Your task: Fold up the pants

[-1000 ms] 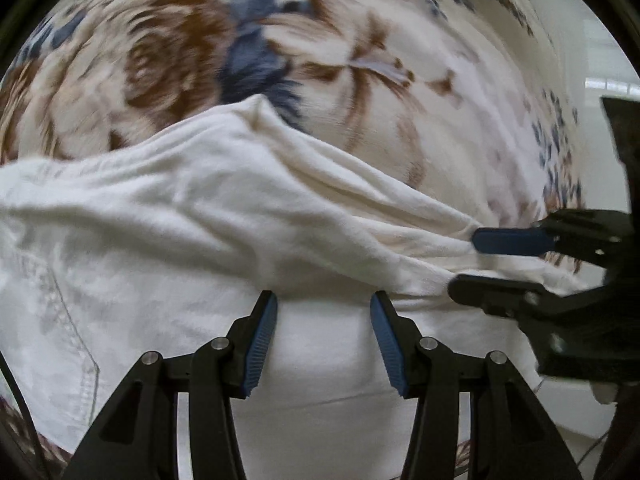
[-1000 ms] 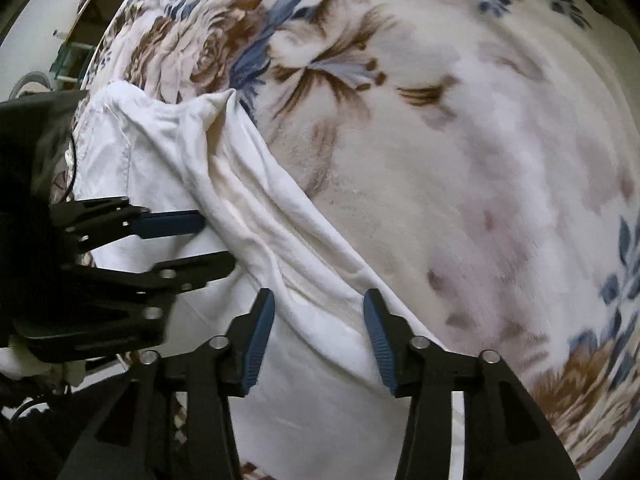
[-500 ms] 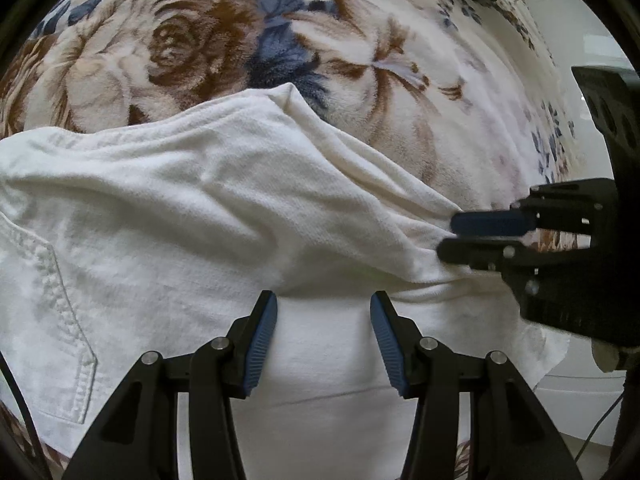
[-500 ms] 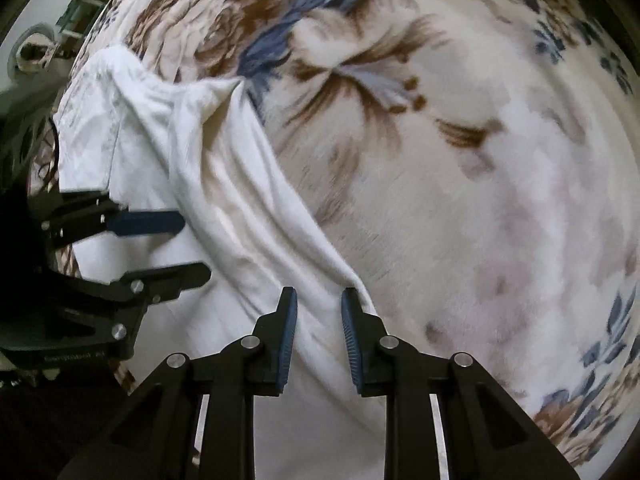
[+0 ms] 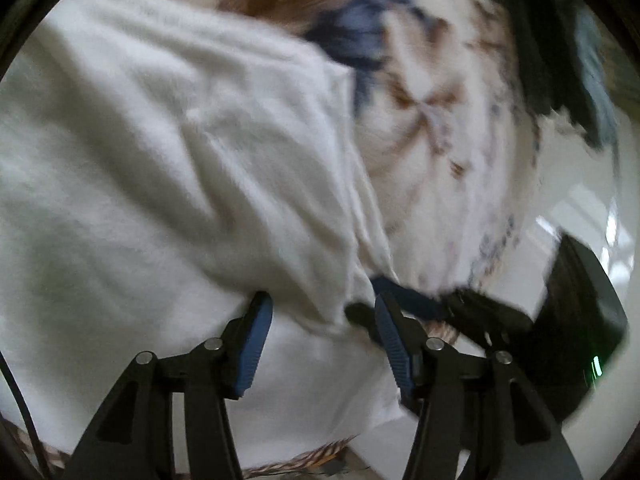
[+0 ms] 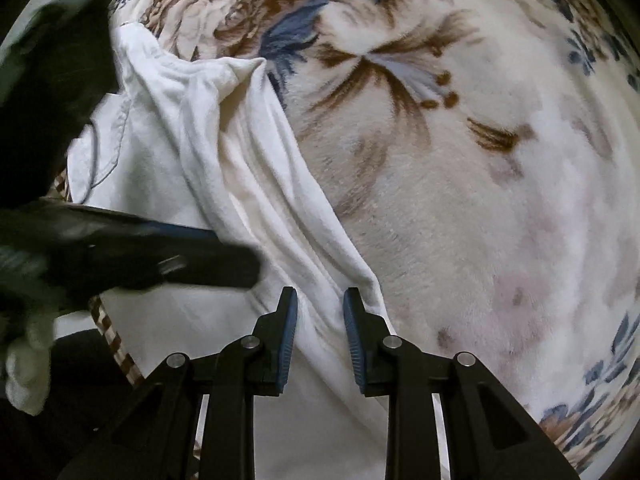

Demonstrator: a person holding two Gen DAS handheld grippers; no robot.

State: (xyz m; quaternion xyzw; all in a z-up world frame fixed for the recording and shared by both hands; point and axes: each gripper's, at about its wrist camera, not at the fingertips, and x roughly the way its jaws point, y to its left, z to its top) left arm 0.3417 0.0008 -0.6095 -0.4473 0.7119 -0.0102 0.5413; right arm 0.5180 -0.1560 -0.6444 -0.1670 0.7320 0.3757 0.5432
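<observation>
Nearest the right wrist camera, the right gripper points steeply down, its two ribbed blue pads narrowly parted with a soft fold of the pants between them; I cannot tell whether the pads press on the cloth. Those pants are one white garment of thick, slightly nubbly cotton with a stitched seam, lying rumpled along the near edge of the blanket. Just to the left, the left gripper, blurred and tilted, is opening its jaws, pads wide apart over a raised ridge of the same fabric and not pinching it. Beyond spreads one plush, fleecy blanket printed with brown roses and blue leaves.
</observation>
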